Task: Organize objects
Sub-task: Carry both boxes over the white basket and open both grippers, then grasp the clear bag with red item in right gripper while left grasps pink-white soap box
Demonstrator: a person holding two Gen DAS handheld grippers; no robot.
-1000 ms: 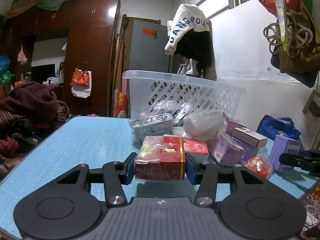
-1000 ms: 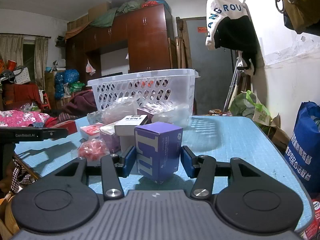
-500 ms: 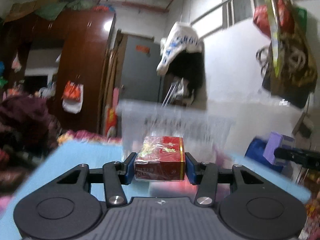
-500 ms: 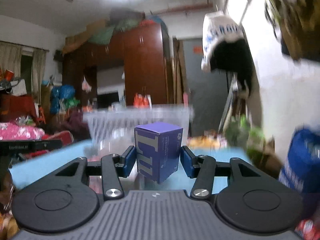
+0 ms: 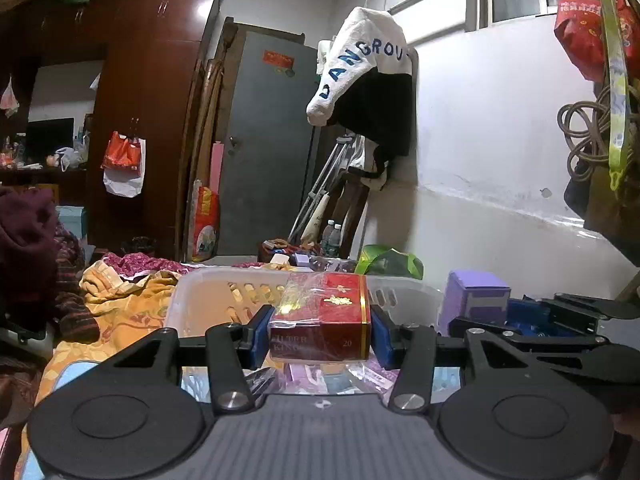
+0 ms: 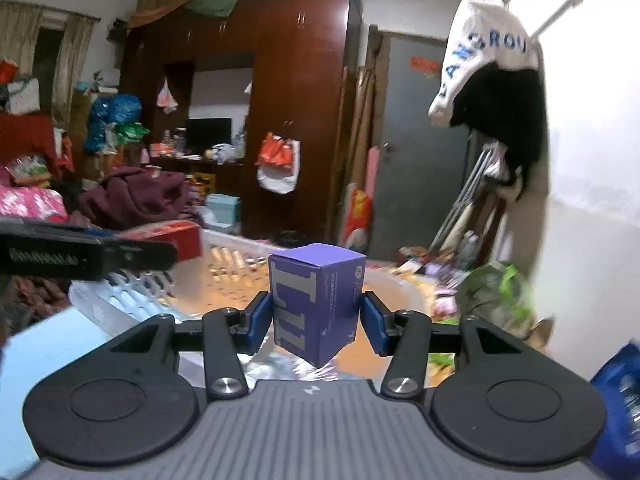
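The left gripper (image 5: 320,334) is held up in the air, level, over the white basket (image 5: 200,292). Its blue pads (image 5: 262,336) press on both sides of a red box (image 5: 322,318), pinching it tight. The red box is wrapped in clear plastic and has a gold stripe. It hangs above the open top of the basket, touching nothing else. Down inside the basket you can see some small packets (image 5: 320,378) under the box.

The right gripper (image 6: 316,322) is up in the air too, just beside the left one. Its blue pads (image 6: 258,326) squeeze a purple box (image 6: 316,300) between them. The purple box is turned so one corner faces the camera. It also hangs over the basket (image 6: 120,292). In the right view, the left gripper (image 6: 120,254) pokes in from the left side with the red box (image 6: 176,238) at its tip. In the left view, the purple box (image 5: 474,300) and the right gripper (image 5: 560,316) show at the right side.

A second ago both boxes sat low by the blue desk (image 6: 44,344), among the pile of other things in front of the basket. Now both grippers have gone up and forward, and the boxes are lifted over the basket. Both were already pinching their boxes back then, and they still are.
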